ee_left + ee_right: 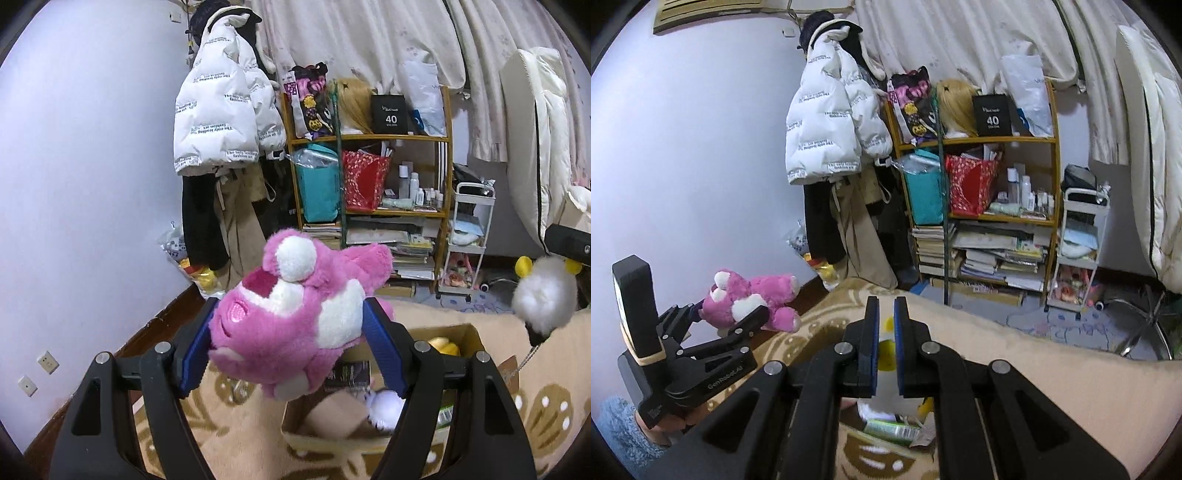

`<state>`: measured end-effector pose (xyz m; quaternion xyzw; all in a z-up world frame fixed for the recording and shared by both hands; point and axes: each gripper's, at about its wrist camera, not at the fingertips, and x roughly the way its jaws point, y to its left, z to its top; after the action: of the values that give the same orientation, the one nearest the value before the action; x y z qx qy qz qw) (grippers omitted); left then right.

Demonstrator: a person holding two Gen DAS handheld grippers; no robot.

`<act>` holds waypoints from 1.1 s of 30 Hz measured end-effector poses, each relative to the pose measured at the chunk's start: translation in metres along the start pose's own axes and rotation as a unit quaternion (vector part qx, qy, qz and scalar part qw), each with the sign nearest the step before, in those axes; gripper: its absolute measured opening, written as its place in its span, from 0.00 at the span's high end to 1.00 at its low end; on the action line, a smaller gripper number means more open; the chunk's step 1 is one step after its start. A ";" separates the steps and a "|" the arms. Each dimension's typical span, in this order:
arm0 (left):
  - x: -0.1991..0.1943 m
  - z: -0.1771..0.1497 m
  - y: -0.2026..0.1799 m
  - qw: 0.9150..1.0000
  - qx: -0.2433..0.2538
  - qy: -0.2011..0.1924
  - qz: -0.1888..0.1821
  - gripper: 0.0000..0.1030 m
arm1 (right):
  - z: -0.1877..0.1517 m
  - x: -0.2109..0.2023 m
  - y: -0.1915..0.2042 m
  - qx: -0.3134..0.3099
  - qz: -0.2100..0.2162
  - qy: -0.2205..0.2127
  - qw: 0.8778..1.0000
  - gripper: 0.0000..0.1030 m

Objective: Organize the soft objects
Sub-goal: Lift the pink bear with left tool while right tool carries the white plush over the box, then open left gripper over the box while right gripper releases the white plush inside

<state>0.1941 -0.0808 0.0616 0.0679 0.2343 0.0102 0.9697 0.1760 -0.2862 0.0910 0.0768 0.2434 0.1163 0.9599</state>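
A pink and white plush bear (280, 317) is clamped sideways between the blue pads of my left gripper (291, 314), raised above an open cardboard box (471, 334). The box holds a yellow plush (445, 347) and a white plush (386, 406). At the right edge, my right gripper (569, 245) carries a white fluffy toy (543, 299) with yellow ears and a dangling chain. In the right wrist view my right gripper (886, 306) has its jaws almost together, with the white and yellow toy (886, 350) showing below them. The left gripper (731, 312) with the pink bear (753, 295) is at the left.
The box sits on a beige patterned blanket (546, 369). Behind stand a wooden shelf (369, 138) full of bags and books, a hanging white puffer jacket (221, 110) and a white trolley (467, 236). A lilac wall (92, 166) closes the left side.
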 end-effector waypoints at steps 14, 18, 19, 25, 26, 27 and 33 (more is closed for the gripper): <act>0.054 -0.034 -0.001 0.998 0.008 0.059 -0.013 0.25 | -0.023 0.070 0.004 -0.011 -0.018 0.071 0.997 0.91; 0.069 -0.048 -0.006 0.996 0.026 0.087 -0.015 0.23 | -0.044 0.084 -0.008 0.018 -0.016 0.105 0.994 0.91; 0.070 -0.049 -0.007 0.995 0.027 0.090 -0.016 0.22 | -0.048 0.085 -0.011 0.026 -0.014 0.109 0.994 0.88; 0.066 -0.052 -0.015 0.995 0.043 0.087 -0.010 0.12 | -0.065 0.086 -0.022 0.051 -0.015 0.125 0.991 0.86; 0.063 -0.051 -0.017 0.995 0.048 0.084 -0.003 0.09 | -0.066 0.085 -0.023 0.050 -0.018 0.126 0.991 0.84; 0.062 -0.050 -0.017 0.995 0.049 0.082 -0.001 0.09 | -0.066 0.085 -0.023 0.050 -0.020 0.128 0.990 0.81; 0.045 -0.042 -0.007 0.995 0.050 0.082 0.014 0.05 | -0.062 0.068 -0.024 0.056 -0.028 0.121 0.991 0.39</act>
<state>0.2147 -0.0805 0.0029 0.1183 0.3121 0.0180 0.9425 0.2090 -0.2857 0.0019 0.1089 0.3657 0.0845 0.9205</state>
